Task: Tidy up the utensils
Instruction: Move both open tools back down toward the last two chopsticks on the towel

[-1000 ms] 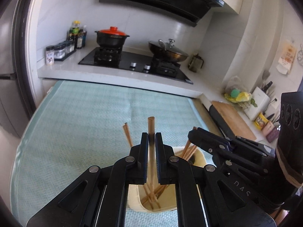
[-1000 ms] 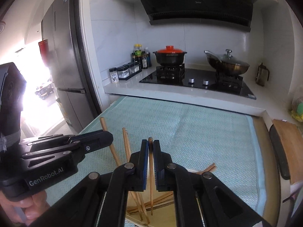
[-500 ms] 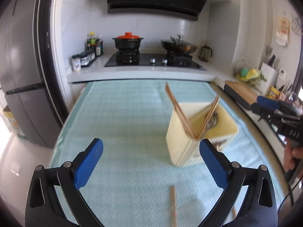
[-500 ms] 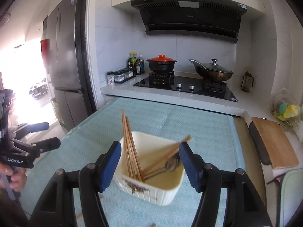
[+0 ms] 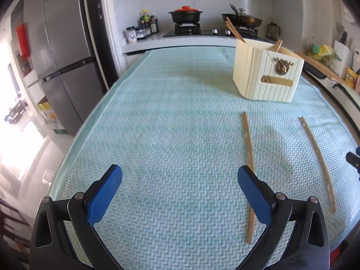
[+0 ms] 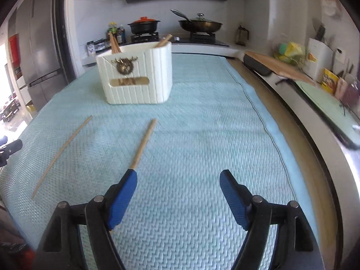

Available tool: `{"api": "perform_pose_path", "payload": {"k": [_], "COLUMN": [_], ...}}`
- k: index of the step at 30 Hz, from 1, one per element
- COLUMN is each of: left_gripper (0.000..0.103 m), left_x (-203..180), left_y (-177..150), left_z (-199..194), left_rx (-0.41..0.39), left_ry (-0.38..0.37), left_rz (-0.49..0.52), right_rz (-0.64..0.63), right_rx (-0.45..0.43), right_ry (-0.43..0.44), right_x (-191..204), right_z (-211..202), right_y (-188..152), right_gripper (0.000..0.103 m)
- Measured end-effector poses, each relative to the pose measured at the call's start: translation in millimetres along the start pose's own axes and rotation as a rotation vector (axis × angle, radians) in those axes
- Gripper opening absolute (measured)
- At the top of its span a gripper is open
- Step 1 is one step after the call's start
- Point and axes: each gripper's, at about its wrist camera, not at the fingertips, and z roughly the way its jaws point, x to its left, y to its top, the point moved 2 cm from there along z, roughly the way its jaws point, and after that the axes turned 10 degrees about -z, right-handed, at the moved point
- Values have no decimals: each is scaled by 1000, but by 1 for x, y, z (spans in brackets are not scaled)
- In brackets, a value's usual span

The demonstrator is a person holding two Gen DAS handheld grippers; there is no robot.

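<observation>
The worktop (image 5: 157, 117) fills both views, spread with a pale green woven mat (image 6: 202, 135) that runs back toward the stove. On that mat, toward the far end, stands the cream utensil holder (image 5: 267, 76), upright, a brass stag emblem on its front face, with several wooden chopsticks (image 5: 234, 30) leaning out of its top. In front of the holder, two loose chopsticks lie flat on the mat, well apart from each other: the left chopstick (image 5: 248, 157) and the right chopstick (image 5: 317, 155). The left gripper (image 5: 180, 193) hangs low over the near mat, jaws spread wide and holding nothing, its right blue pad overlapping the left chopstick in view. The right gripper (image 6: 178, 198) is likewise released and empty, jaws wide, with the right chopstick's near end hidden behind its left pad.
</observation>
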Motion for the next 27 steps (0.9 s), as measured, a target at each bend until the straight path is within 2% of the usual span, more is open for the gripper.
{"api": "perform_pose_path", "payload": {"k": [4,6,8,11,14,16,18,21,27], "left_gripper": [102,102,102,102,102,102,102,102,102], "left_x": [10,14,16,13,7,6,7,11,10], "left_y": [-16,-21,-23,-27,-32,-36,-36,-33,-36], "left_z": [12,19,24,28,33,30,22,14,21], "left_rx": [72,115,102,76,64,37,-2,-25,61], "left_ry": [-20,-40,-33,-22,31,35,13,-67,-139], "left_rz": [-7,-20,-32,-26,13,18,4,-45,-69], "right_rz": [59,62,38,67,102,139,148,127,137], "right_rx": [49,-38,-111,-125,-120,-129,-152,-183,-169], "right_ry": [-27,-19,-34,-14,-36,-29,-42,-76,-83], "right_x": [2,3,4,-3,-9,-14,-17,-17,-21], "right_z": [-8,-23,-30,-21,-14,-12,-14,-20,-23], "right_y": [-25,-28,-26,-21,-19,-22,-25,-26,-24], "right_gripper": [77,77,78,78,91,101,103,103,103]}}
